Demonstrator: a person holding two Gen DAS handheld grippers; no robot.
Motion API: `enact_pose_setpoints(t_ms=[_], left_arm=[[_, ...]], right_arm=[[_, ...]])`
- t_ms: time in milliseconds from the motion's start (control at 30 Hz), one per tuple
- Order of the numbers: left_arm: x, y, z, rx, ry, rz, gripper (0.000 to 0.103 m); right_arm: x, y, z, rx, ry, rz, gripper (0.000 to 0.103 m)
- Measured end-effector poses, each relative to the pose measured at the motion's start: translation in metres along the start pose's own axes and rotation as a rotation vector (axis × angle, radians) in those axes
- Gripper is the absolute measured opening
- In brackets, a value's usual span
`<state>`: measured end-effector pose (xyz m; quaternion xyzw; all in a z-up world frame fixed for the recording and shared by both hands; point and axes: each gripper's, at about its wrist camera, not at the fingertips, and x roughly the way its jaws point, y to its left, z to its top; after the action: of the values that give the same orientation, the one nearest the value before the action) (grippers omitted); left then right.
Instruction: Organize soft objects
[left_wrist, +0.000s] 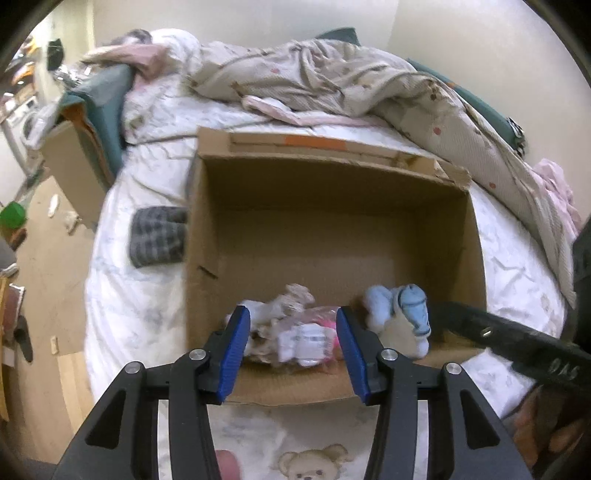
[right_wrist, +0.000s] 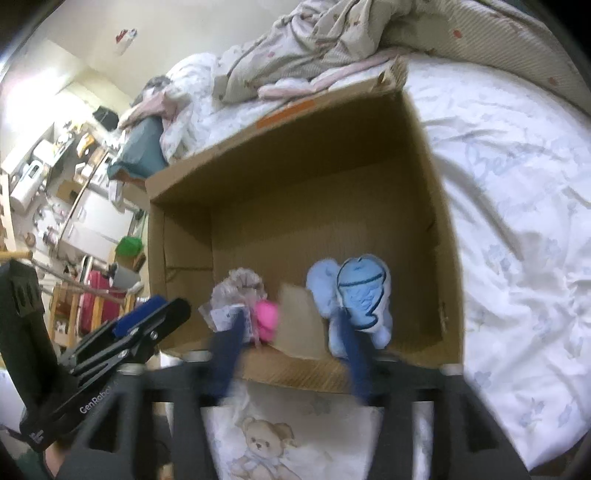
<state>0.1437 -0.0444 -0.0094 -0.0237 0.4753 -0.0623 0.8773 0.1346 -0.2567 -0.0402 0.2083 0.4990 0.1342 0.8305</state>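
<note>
An open cardboard box (left_wrist: 332, 206) stands on the bed; it also shows in the right wrist view (right_wrist: 295, 177). Inside, at the near wall, lie a bagged pink-and-white soft toy (left_wrist: 295, 332) (right_wrist: 255, 310) and a light blue plush (left_wrist: 402, 314) (right_wrist: 354, 299). My left gripper (left_wrist: 293, 350) is open and empty, its blue pads over the near rim above the bagged toy. My right gripper (right_wrist: 291, 354) is open and empty, blurred, over the near rim between the two toys. The left gripper also shows in the right wrist view (right_wrist: 147, 325).
A grey checked cloth (left_wrist: 159, 236) lies on the white sheet left of the box. A crumpled beige quilt (left_wrist: 332, 77) and pillows lie behind it. A bear-print cloth (left_wrist: 310, 461) lies under the grippers. Floor and cluttered furniture (right_wrist: 55, 184) are to the left.
</note>
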Motion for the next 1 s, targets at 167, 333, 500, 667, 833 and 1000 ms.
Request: enact_pose_setpoints(t_ms=[167,333,500,667,833,1000], left_arm=[[-0.024,0.010,0.002,-0.037,-0.071,0.007,0.074],[-0.048,0.021,-0.004,-0.068,-0.115,0.026,0.082],[-0.071,0.034,-0.013,-0.087,-0.163,0.054,0.091],[-0.093,0.039,-0.026,-0.065,-0.193,0.068,0.095],[-0.108,0.039,-0.038,-0.060,-0.216,0.085,0.097],[-0.110,0.036,-0.052,-0.045,-0.195,0.097,0.102]], right_arm=[[-0.027,0.003,0.002,-0.005,-0.098,-0.009,0.071],[-0.057,0.010,-0.003,-0.054,-0.197,-0.042,0.077],[-0.073,0.014,-0.011,-0.077,-0.233,-0.049,0.096],[-0.083,0.027,-0.021,-0.127,-0.280,-0.086,0.103],[-0.084,0.038,-0.039,-0.165,-0.286,-0.120,0.103],[-0.082,0.045,-0.060,-0.214,-0.286,-0.169,0.103]])
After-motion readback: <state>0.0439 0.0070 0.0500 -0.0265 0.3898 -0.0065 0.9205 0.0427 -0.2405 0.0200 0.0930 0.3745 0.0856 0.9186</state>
